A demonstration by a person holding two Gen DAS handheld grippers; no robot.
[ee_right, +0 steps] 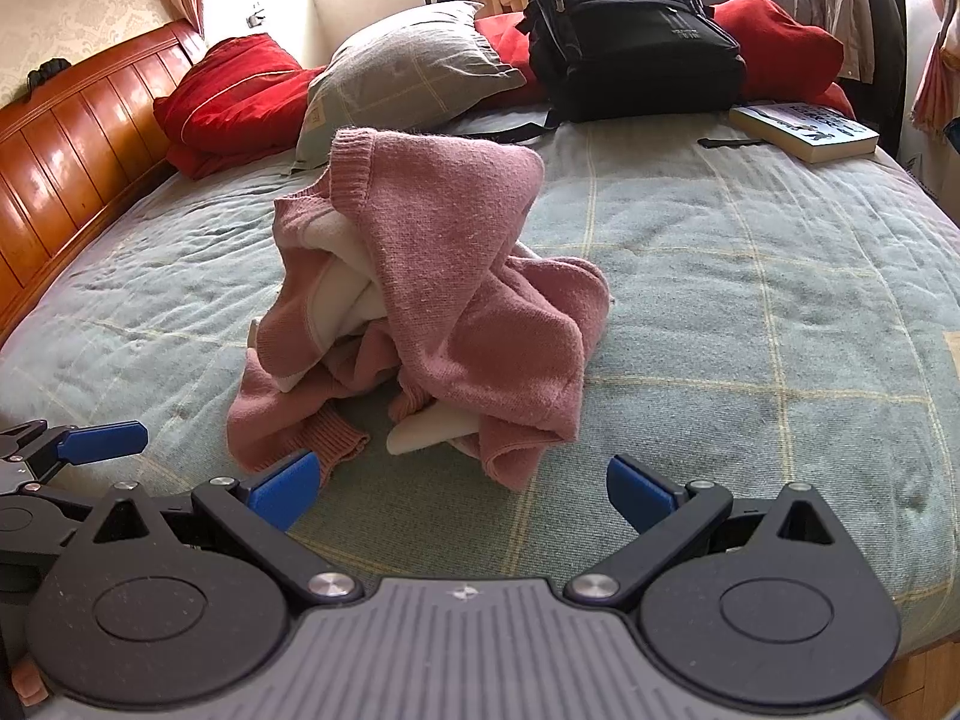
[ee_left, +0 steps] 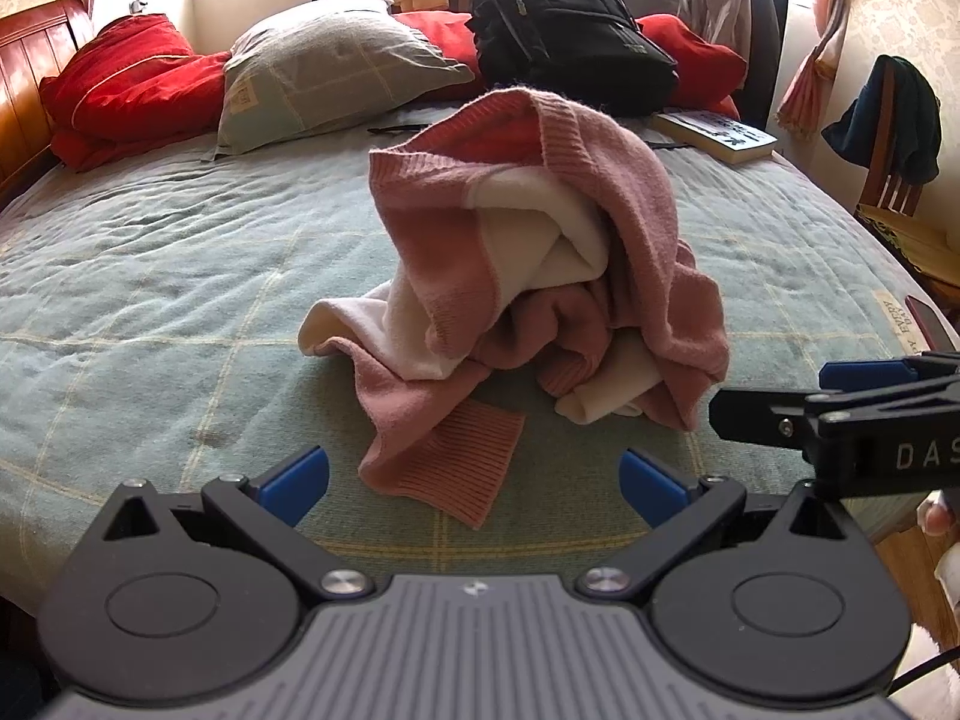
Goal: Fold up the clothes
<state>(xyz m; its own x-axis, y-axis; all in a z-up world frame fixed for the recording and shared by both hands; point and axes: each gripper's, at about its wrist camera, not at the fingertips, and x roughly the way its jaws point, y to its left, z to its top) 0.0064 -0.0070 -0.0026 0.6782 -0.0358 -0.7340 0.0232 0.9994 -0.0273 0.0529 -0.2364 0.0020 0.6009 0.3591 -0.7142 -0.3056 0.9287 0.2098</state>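
Note:
A pink and white knitted sweater (ee_left: 528,264) lies crumpled in a heap in the middle of the green checked bedspread (ee_left: 150,300); it also shows in the right wrist view (ee_right: 456,312). A ribbed pink cuff (ee_left: 462,468) reaches toward me. My left gripper (ee_left: 474,489) is open and empty, just short of that cuff. My right gripper (ee_right: 459,492) is open and empty, just short of the heap's near edge. The right gripper also shows at the right edge of the left wrist view (ee_left: 840,414), and the left gripper at the left edge of the right wrist view (ee_right: 78,444).
Red pillows (ee_left: 126,90), a grey-green pillow (ee_left: 324,66) and a black backpack (ee_left: 570,30) lie at the far side of the bed. A book (ee_left: 714,135) lies at the far right. A wooden headboard (ee_right: 78,138) runs along the left. A chair with dark clothes (ee_left: 888,120) stands to the right.

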